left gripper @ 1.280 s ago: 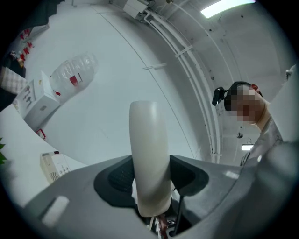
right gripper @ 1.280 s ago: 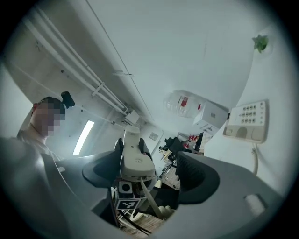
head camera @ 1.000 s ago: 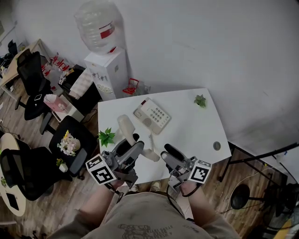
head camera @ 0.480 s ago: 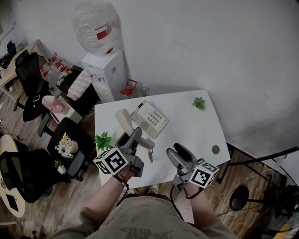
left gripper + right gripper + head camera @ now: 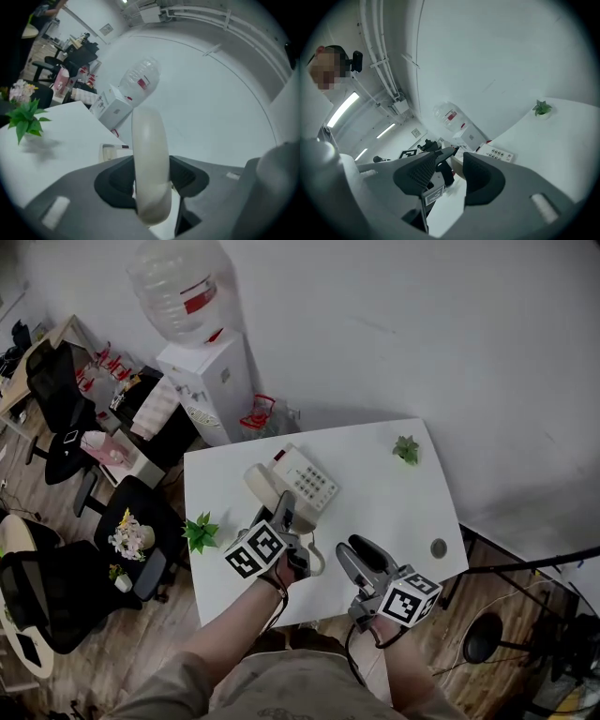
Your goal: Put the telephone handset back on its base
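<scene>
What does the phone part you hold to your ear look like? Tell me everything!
The handset is a smooth cream bar, plastic by its look, curved with rounded ends. The left gripper is shut on it near one end, dark pads on both sides. It lies along the base, beside the keys; whether it sits in the cradle cannot be told.

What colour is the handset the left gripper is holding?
Cream, a plain off-white. The handset shows best in the left gripper view.

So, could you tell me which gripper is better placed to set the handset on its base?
Left: the left gripper is shut on the handset, beside the base; the right gripper is open and empty.
</scene>
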